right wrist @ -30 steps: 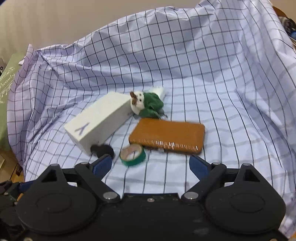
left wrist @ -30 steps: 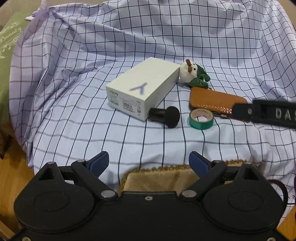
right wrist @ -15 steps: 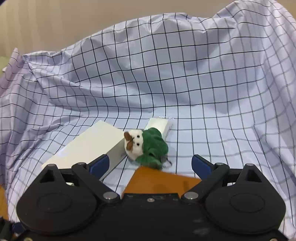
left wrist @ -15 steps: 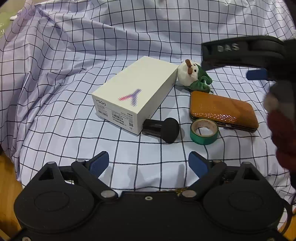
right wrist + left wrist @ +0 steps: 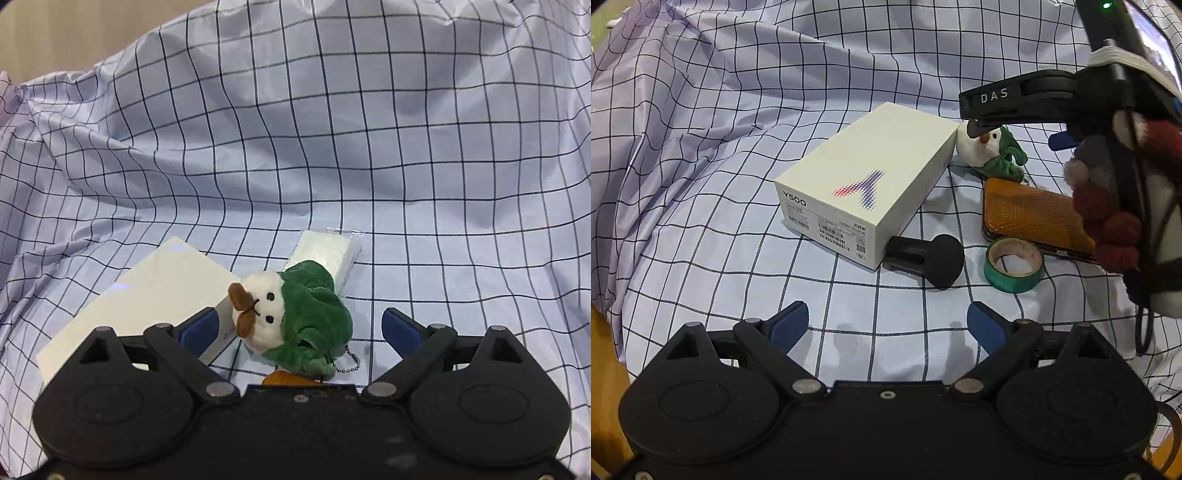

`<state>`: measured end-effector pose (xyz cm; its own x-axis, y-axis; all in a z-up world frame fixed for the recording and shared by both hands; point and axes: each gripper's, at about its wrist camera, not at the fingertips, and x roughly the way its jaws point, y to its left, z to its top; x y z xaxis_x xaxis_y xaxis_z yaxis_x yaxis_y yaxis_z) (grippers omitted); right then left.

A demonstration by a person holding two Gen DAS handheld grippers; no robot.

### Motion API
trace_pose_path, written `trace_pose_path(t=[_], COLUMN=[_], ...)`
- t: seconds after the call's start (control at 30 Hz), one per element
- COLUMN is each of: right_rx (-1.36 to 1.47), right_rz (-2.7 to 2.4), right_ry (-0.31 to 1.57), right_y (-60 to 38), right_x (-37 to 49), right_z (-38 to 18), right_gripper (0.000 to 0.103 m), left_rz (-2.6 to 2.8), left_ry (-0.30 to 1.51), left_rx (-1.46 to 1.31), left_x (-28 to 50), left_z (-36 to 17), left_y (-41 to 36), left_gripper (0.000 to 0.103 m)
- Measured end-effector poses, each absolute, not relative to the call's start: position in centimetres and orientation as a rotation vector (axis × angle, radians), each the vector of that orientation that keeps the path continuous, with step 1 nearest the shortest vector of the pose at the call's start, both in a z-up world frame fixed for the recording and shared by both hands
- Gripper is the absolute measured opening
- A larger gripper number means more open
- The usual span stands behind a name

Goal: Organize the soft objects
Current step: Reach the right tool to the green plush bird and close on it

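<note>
A small plush toy (image 5: 295,317) with a white head, green body and bead chain lies on the chequered cloth (image 5: 332,129). It rests against a white phone box (image 5: 147,295). My right gripper (image 5: 299,326) is open and straddles the toy, with a little gap beside each blue pad. In the left wrist view the right gripper (image 5: 1015,136) hangs over the plush toy (image 5: 993,155) from the upper right. My left gripper (image 5: 886,319) is open and holds nothing. It hovers above bare cloth, nearer than the box (image 5: 864,184).
An orange case (image 5: 1030,218), a green tape roll (image 5: 1014,264) and a black knobbed piece (image 5: 927,258) lie near the box. A white wrapped packet (image 5: 325,251) sits behind the toy. A fuzzy red and grey sleeve (image 5: 1108,221) fills the right edge. Cloth folds rise behind.
My right gripper has travelled forward and down over the case, and the plush toy now lies between its fingers. In the left wrist view it has swung in over the toy. The left gripper edged closer.
</note>
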<state>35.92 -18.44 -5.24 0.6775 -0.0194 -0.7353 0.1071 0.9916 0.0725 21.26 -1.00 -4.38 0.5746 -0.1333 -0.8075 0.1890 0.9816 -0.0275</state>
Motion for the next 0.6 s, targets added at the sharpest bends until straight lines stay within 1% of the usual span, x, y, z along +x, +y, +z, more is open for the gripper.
trace_pose_path(t=[0.13,0.17,0.33,0.37,0.43,0.6], right_rx=[0.113,0.117,0.156,0.166,0.19,0.188], right_rz=[-0.06,-0.055,-0.028,-0.023,-0.012,-0.002], right_ry=[0.84,0.845,0.901,0.909,0.917,0.91], right_y=[-18.4,-18.5,-18.9,-19.0,-19.2,-19.1], right_x=[36.8,37.0,38.1,38.2,38.4,38.3], right_z=[-5.9,-6.1,-7.3,-7.5,-7.7,-7.5], right_gripper=[0.094,0.092,0.077,0.077,0.071,0.066], left_rz=[-0.185,-0.184,-0.176,-0.175,-0.171,-0.173], left_ry=[0.943,0.943,0.939,0.94,0.944,0.949], left_rx=[0.065,0.066,0.07,0.071,0.07,0.074], left_x=[21.2,21.1,21.0,21.0,21.0,21.0], left_z=[-4.4,-4.4,-4.3,-4.3,-4.4,-4.5], left_y=[-0.9,-0.9,-0.7,-0.7,-0.6,-0.8], left_gripper=[0.09,0.09,0.09,0.09,0.09,0.09])
